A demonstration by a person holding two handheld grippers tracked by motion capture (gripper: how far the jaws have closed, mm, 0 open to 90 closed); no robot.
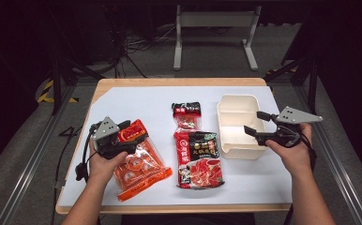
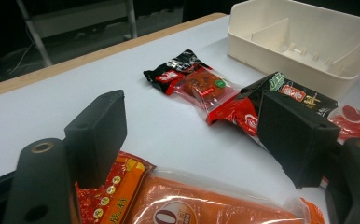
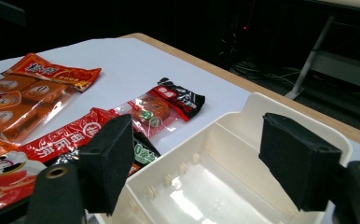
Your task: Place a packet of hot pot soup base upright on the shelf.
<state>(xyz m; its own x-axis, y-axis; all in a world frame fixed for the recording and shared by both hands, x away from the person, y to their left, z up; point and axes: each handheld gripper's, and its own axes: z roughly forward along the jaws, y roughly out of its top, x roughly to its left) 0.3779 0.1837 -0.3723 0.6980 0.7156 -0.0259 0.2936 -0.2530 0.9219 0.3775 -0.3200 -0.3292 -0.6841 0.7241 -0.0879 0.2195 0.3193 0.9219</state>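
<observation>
- Left gripper sits lower left in the high view, right over the top end of the orange pack. Jaws are spread wide with nothing between them.
- Right gripper is mid-right, jaws wide open too and empty, hanging over the white bin, roughly above its right wall.
- Big red pack lies dead centre, with the small red-black pack just above it, ends about touching.
- Bin looks empty; there's a divider inside.
- Everything's on a white table.
</observation>
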